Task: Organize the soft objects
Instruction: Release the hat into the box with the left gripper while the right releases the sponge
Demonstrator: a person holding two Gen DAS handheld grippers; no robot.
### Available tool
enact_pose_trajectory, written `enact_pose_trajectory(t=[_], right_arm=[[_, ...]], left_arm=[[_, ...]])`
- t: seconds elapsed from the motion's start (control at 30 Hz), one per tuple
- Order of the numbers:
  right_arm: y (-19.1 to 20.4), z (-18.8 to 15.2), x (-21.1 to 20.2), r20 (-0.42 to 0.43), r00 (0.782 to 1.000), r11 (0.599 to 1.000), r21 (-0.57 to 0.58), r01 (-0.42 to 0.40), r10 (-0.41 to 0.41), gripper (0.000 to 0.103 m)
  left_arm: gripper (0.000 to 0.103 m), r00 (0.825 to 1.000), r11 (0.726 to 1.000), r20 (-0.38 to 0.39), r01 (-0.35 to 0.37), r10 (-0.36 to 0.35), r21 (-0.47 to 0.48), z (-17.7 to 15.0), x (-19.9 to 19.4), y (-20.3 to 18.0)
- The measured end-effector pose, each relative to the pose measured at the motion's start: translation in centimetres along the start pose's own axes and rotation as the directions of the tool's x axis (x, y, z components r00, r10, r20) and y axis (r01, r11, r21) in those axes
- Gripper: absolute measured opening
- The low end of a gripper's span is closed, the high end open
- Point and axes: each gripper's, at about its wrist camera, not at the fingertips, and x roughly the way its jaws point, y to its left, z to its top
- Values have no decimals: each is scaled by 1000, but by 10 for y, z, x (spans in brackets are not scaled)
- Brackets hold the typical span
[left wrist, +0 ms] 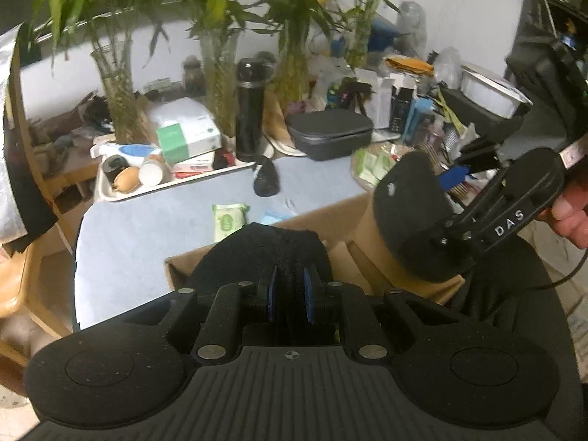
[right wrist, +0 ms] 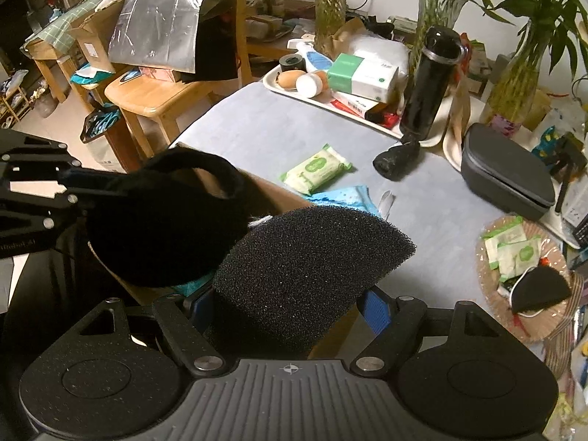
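1. Cluttered blue-grey table [right wrist: 294,128], cardboard box [left wrist: 345,257] at its near edge, plants and packaging behind.
2. Nearest: left gripper [left wrist: 290,279] pinched nearly shut on a black fleecy soft item [left wrist: 264,253], maybe a hat or pouch, hard to tell. It hangs over the box opening, probably to be dropped in.
3. Right gripper [right wrist: 290,308] has wide jaws clamped on a black foam sponge [right wrist: 305,261]; the blue pads press its sides. The wide spread suits the bulky foam. It also sits at the box, beside the fleecy item.
4. Judgement: two soft things held, one per gripper, both at the box, so the box looks like the collection spot.
5. Mid table, loose: one green wipes pack [right wrist: 316,167], one blue cloth or packet [right wrist: 341,196] partly hidden behind the foam, one dark crumpled lump [right wrist: 397,160], possibly a sock.
6. Right side: woven basket [right wrist: 488,279] with about three green packs and one more black wedge-shaped piece [right wrist: 540,288].
7. Far: one black bottle [right wrist: 430,81], one grey zip case [right wrist: 507,176], one tray [right wrist: 279,90] of mixed bits, three glass vases of bamboo stems in the left view.
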Motion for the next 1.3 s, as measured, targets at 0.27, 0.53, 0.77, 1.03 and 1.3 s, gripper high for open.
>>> enact_pose_trajectory(t=[0.27, 0.53, 0.77, 1.03, 1.3], right_arm=[[1, -7, 2, 0, 1000, 1000, 3, -11, 11, 81], [1, -8, 1, 4, 1000, 1000, 5, -7, 7, 81], [0, -10, 1, 2, 1000, 1000, 9, -6, 6, 81], [3, -5, 5, -10, 1000, 1000, -11, -13, 13, 81], [11, 4, 27, -43, 999, 999, -51, -1, -1, 98]], left_arm=[[15, 998, 998, -19, 53, -54, -37, -7, 7, 0], [29, 995, 998, -77, 54, -55, -16, -15, 31, -4], [72, 998, 998, 29, 61, -61, 3, -14, 0, -8], [72, 996, 997, 68, 55, -51, -53, -25, -19, 7], [72, 997, 994, 79, 14, -5, -111, -31, -26, 26]])
